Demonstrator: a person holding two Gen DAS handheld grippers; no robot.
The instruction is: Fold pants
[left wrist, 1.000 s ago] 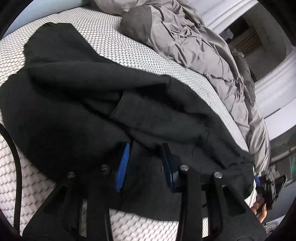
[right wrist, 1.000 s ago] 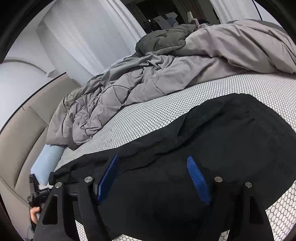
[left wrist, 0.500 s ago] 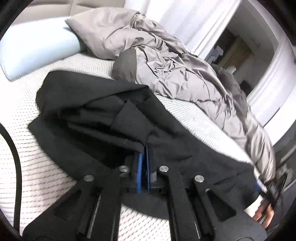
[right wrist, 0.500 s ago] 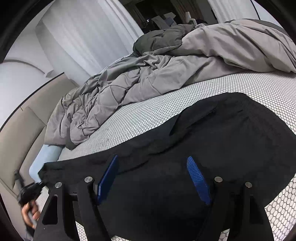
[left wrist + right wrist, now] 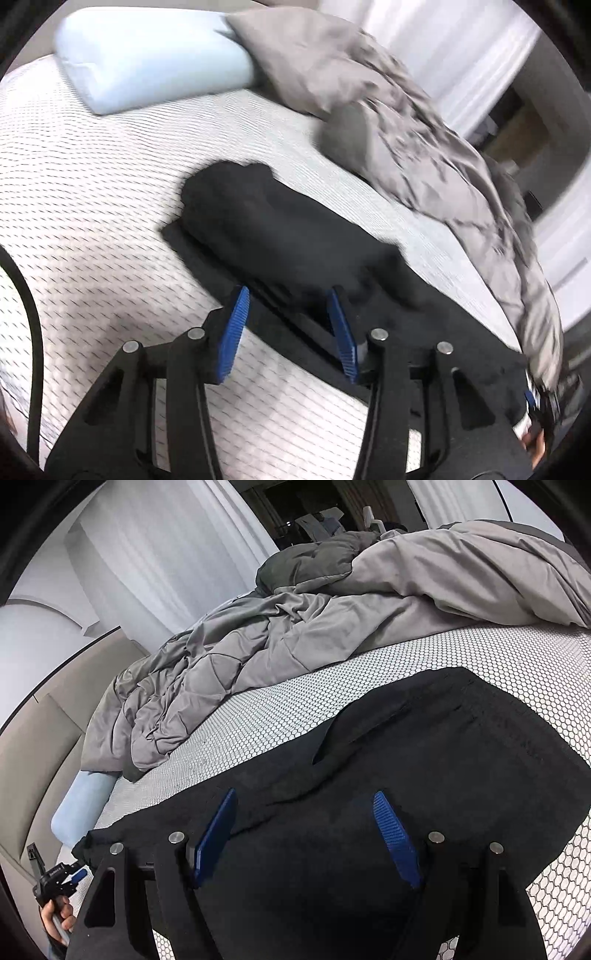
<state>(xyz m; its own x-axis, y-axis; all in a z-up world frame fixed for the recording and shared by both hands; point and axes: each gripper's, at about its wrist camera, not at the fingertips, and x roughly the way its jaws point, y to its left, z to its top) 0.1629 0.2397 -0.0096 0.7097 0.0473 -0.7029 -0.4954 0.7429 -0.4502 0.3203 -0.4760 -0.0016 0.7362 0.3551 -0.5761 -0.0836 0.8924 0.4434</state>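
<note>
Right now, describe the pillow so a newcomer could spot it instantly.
Start at the white honeycomb-patterned mattress. At its head end, beside the rumpled grey duvet, lies the pillow. It is the only pale blue, smooth block; the pants are black.

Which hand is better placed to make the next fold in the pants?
Probably right: the right tool hangs open over the wide unfolded end of the pants. The left tool, opening and empty, sits beside the folded end.

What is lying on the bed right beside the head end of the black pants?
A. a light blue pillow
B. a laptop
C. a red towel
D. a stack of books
A: in the left wrist view a light blue pillow lies on the white mattress beyond the black pants, next to the grey comforter.
</note>
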